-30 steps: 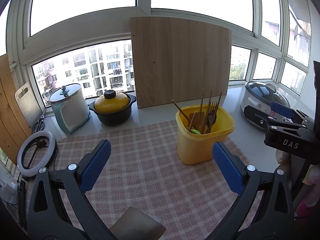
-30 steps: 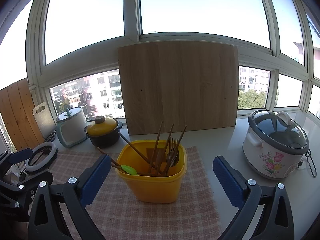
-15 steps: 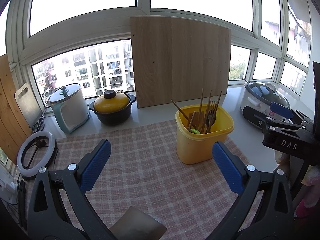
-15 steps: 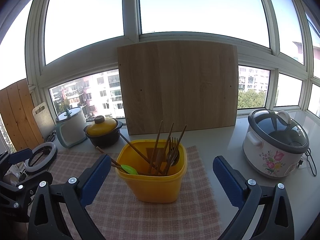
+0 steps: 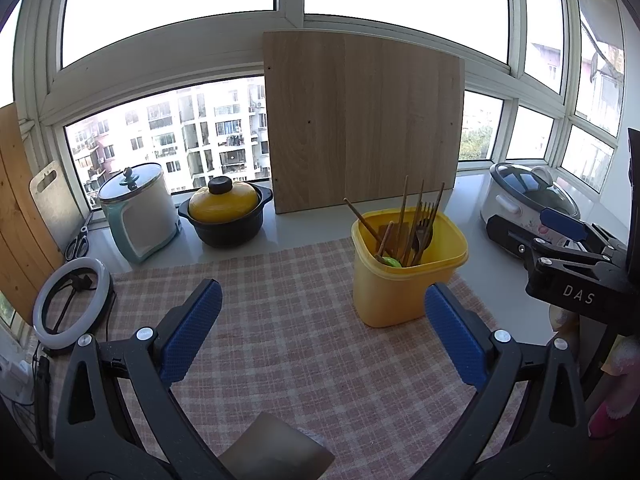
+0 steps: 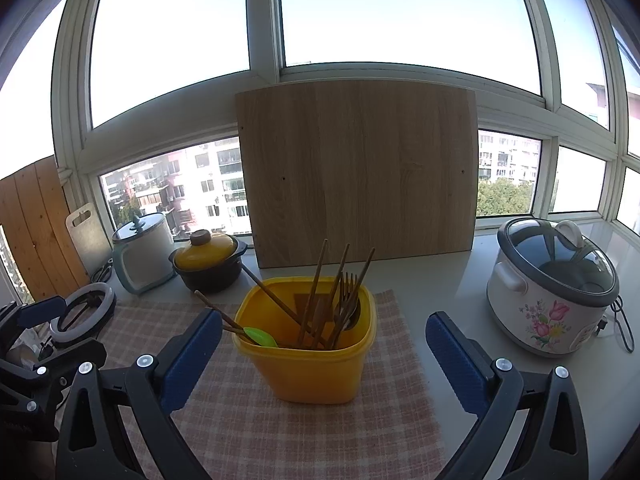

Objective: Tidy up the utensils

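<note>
Standing upright on the pink-and-white checked cloth (image 6: 304,432), the yellow plastic tub (image 6: 316,364) already holds what utensils show: several brown wooden chopsticks (image 6: 314,288) leaning at different angles, a metal fork (image 6: 349,292), and a small lime-green spoon (image 6: 260,336) resting against the near rim. No utensil lies loose on the cloth in either view. The right gripper (image 6: 320,356) hovers just in front of the tub with its blue-padded fingers spread wide and nothing between them; the left gripper (image 5: 320,332) hangs over bare cloth to the tub's left, equally spread and empty. Such a scene fits a tub waiting to be sorted as well as one just filled, so no particular move is settled. Any handling here, I judge, wants a slow approach from above and a pinch on one stem only, since the crossed chopsticks would drag neighbours along, and the light tub could tip if nudged sideways.
</note>
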A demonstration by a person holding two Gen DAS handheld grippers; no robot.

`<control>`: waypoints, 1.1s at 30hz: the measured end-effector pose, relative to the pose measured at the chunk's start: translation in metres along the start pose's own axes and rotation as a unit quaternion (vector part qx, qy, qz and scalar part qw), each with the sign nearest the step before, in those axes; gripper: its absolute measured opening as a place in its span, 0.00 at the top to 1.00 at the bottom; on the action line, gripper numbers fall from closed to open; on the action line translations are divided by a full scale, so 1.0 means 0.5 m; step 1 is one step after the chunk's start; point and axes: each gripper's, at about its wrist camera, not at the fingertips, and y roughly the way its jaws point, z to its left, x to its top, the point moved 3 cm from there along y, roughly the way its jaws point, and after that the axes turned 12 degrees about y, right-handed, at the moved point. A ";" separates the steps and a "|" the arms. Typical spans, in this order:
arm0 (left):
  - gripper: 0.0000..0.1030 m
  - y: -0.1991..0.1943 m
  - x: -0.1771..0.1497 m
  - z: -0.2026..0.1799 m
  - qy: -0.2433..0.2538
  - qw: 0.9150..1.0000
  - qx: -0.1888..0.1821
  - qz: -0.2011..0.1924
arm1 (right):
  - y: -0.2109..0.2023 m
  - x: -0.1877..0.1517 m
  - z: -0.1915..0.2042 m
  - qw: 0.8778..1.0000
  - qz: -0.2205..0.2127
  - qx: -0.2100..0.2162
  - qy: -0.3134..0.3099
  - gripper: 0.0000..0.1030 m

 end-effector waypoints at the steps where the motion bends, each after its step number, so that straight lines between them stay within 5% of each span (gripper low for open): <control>1: 0.00 0.001 0.000 0.001 0.000 1.000 0.000 0.000 | 0.000 0.000 0.000 1.000 0.000 0.000 0.000 0.00; 33: 0.00 0.013 -0.011 0.016 -0.021 0.999 0.018 0.023 | 0.018 -0.008 -0.016 1.000 0.020 0.001 0.015 0.00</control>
